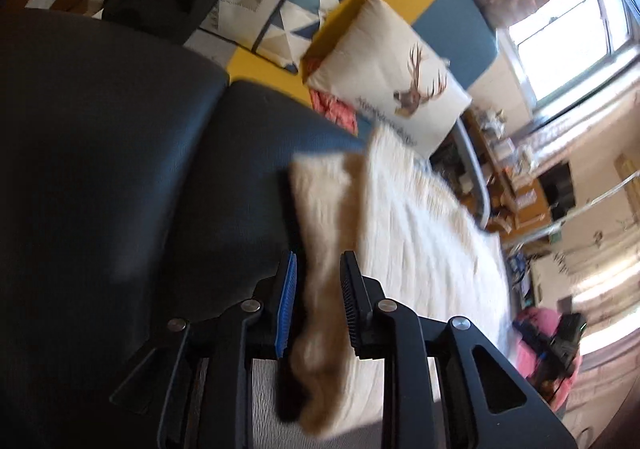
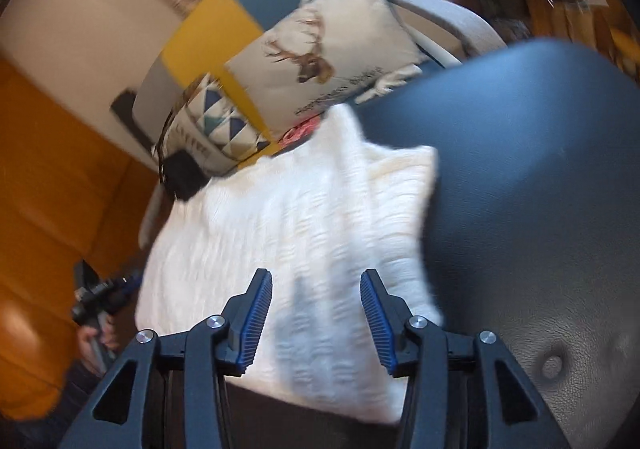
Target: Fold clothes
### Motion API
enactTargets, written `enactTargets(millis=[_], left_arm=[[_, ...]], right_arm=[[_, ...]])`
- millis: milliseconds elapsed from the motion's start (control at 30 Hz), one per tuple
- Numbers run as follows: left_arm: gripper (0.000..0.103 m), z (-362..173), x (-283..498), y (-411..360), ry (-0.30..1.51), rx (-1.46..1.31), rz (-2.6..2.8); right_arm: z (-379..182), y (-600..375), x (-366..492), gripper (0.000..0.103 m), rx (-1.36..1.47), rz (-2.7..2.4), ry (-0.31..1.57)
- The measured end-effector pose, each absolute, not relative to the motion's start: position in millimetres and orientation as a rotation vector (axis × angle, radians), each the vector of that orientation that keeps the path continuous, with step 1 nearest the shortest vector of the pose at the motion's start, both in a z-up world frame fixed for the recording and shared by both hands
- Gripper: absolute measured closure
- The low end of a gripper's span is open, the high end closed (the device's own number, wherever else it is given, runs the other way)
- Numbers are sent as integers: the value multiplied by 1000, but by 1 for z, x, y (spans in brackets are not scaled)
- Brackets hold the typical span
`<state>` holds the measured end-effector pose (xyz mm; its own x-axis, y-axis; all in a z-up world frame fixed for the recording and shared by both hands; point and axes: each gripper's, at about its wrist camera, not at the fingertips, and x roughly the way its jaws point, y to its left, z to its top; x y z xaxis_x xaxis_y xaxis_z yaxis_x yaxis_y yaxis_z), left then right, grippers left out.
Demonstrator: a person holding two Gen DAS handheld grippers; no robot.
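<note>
Left claw (image 1: 316,305) pinches a hanging fold of the soft, limp white sweater (image 2: 288,217); right claw (image 2: 316,313) gapes empty over it; grip hems.

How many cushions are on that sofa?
2: a deer cushion leaning on the sofa back, and a triangle-patterned cushion beside it. Others may be hidden.

White knitted sweater (image 2: 288,233), spread on dark seat cushion (image 2: 520,177), sleeve folded inward

dark sofa seat (image 2: 540,177), white knit garment (image 2: 288,217), cushions (image 2: 320,61)
</note>
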<state>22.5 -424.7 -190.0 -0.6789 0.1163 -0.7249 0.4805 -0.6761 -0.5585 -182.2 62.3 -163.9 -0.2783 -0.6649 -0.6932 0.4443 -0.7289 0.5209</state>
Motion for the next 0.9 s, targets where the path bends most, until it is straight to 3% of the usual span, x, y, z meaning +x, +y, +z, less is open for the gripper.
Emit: enactTargets(millis=[167, 367, 600, 700, 767, 800, 900], left_arm=[[79, -181, 36, -408, 1063, 1099, -2492], [79, -176, 30, -394, 975, 1154, -2563], [76, -196, 35, -379, 1016, 1250, -2629], [76, -202, 35, -365, 940, 1327, -2653], [81, -204, 35, -353, 824, 1373, -2667], [88, -205, 35, -349, 783, 1390, -2671], [94, -207, 39, -348, 798, 1398, -2671]], right_arm=[[-154, 2, -169, 55, 1165, -2112, 24], [-180, -54, -170, 55, 1233, -2121, 289], [-197, -47, -170, 54, 1227, -2111, 262], [-197, -51, -170, 54, 1229, -2094, 311], [-197, -57, -168, 53, 1228, -2090, 361], [-197, -59, -167, 53, 1224, -2091, 382], [-198, -59, -166, 53, 1220, -2091, 381]])
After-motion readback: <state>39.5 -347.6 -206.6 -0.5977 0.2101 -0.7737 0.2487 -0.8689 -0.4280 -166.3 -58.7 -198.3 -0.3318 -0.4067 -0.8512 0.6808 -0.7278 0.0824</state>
